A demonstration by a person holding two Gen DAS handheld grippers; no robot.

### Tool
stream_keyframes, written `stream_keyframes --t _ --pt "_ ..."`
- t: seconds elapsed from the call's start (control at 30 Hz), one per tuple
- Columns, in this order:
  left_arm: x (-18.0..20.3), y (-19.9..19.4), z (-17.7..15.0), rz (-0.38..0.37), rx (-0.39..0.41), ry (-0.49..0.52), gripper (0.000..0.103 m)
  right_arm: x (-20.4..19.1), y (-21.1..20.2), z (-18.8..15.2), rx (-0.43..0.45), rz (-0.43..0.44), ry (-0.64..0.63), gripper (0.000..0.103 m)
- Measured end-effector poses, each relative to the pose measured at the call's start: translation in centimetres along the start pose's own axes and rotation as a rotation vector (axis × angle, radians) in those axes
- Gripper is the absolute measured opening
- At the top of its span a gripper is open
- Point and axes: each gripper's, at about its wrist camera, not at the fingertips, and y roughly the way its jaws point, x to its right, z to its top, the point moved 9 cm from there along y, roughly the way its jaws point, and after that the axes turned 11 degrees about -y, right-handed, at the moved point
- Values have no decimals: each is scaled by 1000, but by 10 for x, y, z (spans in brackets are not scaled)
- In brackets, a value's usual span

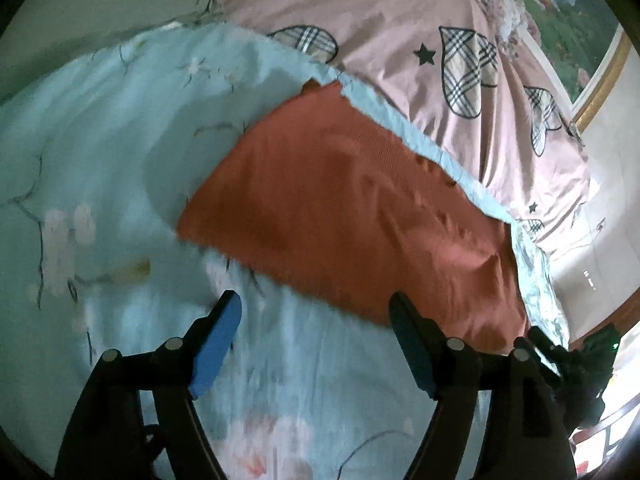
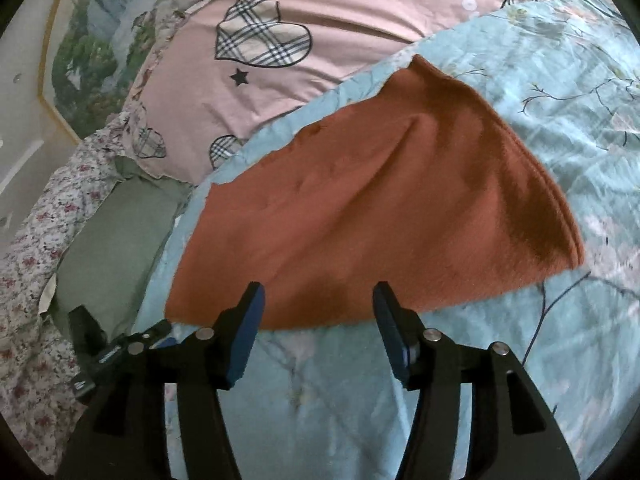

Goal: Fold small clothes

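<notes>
Bed: pale blue floral quilt on top, pink plaid-heart pillow along the head edge. Rust-orange garment lies flat-ish on the quilt, far edge close to the pillow, one soft ridge across it. Looks like the approach before a fold. My left gripper and right gripper are both spread wide, empty, hovering at the garment's near hem. Next, I'd guess: pinch the near hem at two points, carry it toward the pillow. Bare quilt on the near side and to my right; green cloth crowds the left.
</notes>
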Motion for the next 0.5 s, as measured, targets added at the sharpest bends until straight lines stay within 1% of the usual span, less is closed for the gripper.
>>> stream_keyframes --t 0.07,0.2,0.27,0.4,0.5 --pt "-3 2 -4 20 0 -20 79 -5 -1 -4 -6 7 4 60" --pt "-4 8 3 16 26 -92 91 -11 0 -10 -19 26 15 60" --pt "-5 15 7 31 35 -114 93 -14 1 -11 -22 29 14 60" --pt "-8 30 29 22 64 -177 99 -16 0 -12 -23 38 20 60" --pt "-13 42 53 32 97 -210 100 -15 0 -11 -21 40 25 60"
